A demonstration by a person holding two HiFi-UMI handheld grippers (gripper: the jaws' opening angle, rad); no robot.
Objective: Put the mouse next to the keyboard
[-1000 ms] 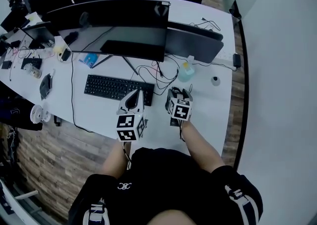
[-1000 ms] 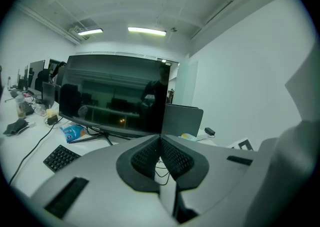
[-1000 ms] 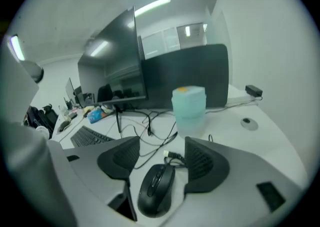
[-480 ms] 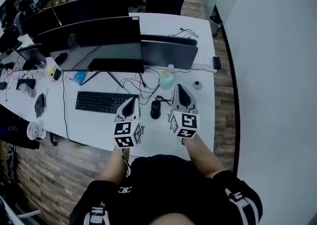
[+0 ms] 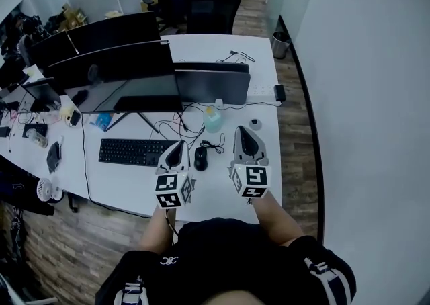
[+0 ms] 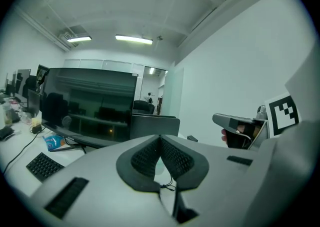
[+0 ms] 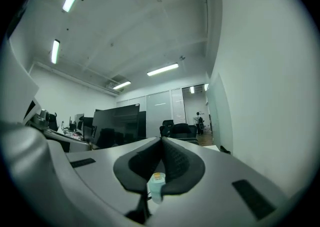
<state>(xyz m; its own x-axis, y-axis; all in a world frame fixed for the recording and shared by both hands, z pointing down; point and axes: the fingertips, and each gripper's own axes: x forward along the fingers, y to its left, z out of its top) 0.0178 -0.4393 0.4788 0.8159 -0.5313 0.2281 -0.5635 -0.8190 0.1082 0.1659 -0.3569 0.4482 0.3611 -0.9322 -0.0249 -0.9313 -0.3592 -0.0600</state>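
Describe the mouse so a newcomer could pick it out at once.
Start at the long white desk with the dark monitors. In front of them lies a black keyboard; the mouse sits on the desk just off its right end. It is the small black oval with a thin cable, unlike the pale bottle behind it.

The long white desk (image 5: 121, 179) carries a flat black keyboard (image 5: 132, 152), with a small black mouse (image 5: 200, 158) just beside it at three o'clock. At the mouse's one o'clock stands a pale green bottle (image 5: 213, 120), possibly sanitiser. Dark monitors (image 5: 121, 62) stand at the keyboard's twelve.
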